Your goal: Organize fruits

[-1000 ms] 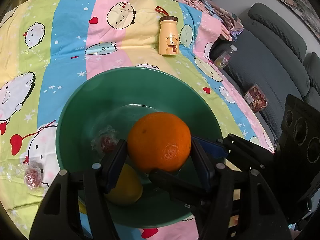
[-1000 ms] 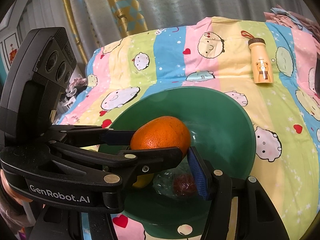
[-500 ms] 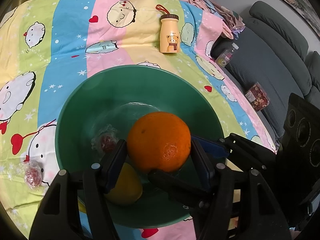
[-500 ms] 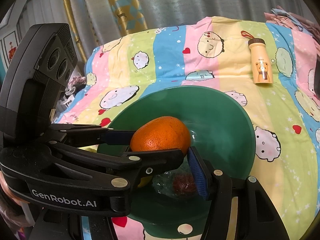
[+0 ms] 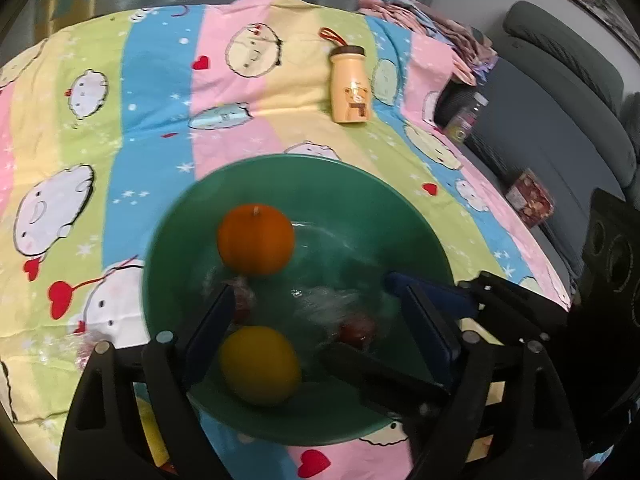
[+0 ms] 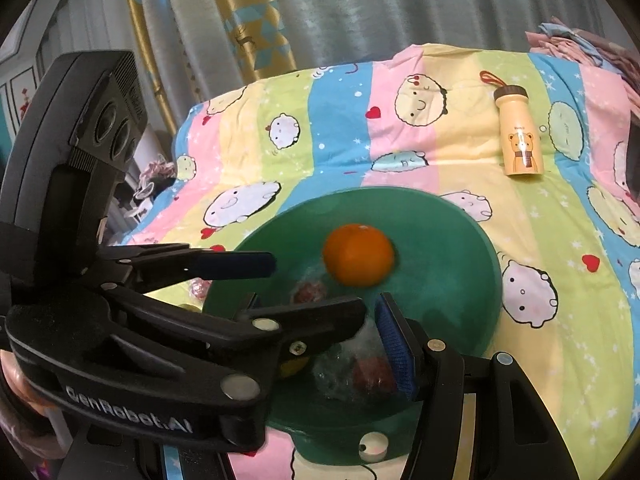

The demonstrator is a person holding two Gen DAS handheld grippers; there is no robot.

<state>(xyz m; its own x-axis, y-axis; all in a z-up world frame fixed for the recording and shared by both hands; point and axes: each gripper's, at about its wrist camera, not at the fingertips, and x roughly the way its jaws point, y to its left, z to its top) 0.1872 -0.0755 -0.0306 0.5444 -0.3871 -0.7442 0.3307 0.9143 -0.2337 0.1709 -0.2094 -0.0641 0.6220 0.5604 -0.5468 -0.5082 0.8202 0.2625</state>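
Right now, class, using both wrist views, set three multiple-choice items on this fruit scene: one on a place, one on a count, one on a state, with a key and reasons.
1. Where is the round orange fruit?
A. inside the wide green plastic bowl
B. on the striped cartoon cloth
C. between the left gripper's fingers

2. How many round citrus fruits lie in the bowl?
A. one
B. two
C. four

3. How does the left gripper stand?
A. shut on the orange
B. shut on the bottle
C. open, holding nothing

Key: 1 A, the orange rests on the bowl's inner slope; 2 B, the orange and a yellow lemon-like fruit are there, besides small wrapped red items; 3 C, its blue-padded fingers stand wide apart with only the bowl between them.
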